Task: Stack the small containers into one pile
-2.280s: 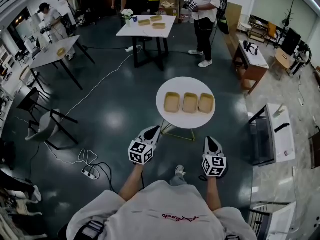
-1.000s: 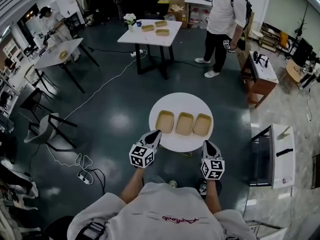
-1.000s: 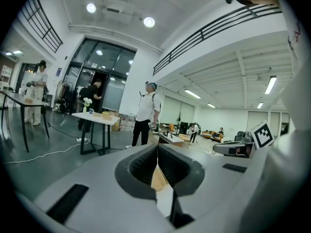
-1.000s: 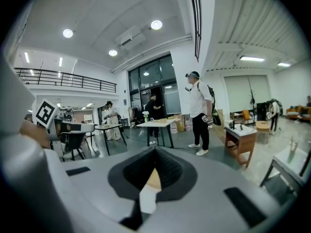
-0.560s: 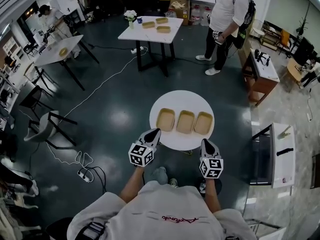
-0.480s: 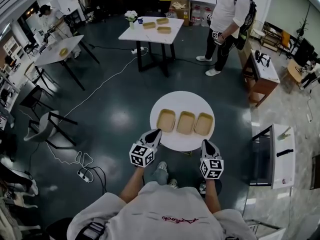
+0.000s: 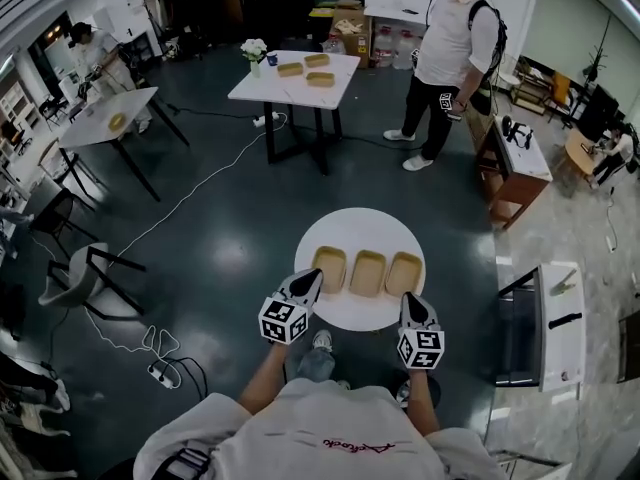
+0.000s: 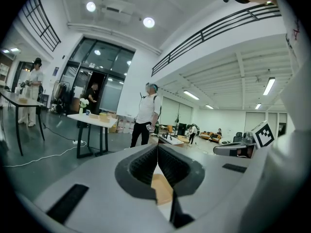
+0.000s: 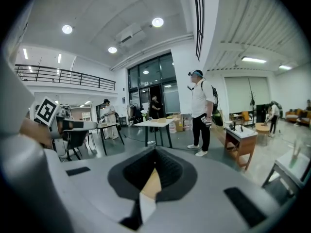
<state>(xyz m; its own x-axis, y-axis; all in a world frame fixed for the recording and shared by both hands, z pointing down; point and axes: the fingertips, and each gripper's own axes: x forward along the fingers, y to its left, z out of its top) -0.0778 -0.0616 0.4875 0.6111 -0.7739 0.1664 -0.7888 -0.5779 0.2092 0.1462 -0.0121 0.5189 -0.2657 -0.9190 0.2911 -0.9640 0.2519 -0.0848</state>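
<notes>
**Both grippers clenched and empty at the near edge of the round table**

Three small containers sit in a row on the table (image 7: 360,230), none stacked yet: the left container (image 7: 328,268), middle container (image 7: 367,273) and right container (image 7: 404,274), each just beside the next. The left gripper (image 7: 311,276) and right gripper (image 7: 412,300) hang over the table's near rim, each with its jaws pressed together on nothing. Going in with the jaws closed like this would likely shove a light container toward the far edge instead of catching its rim. With the three packed so close, lifting one could also drag its neighbour along.
</notes>
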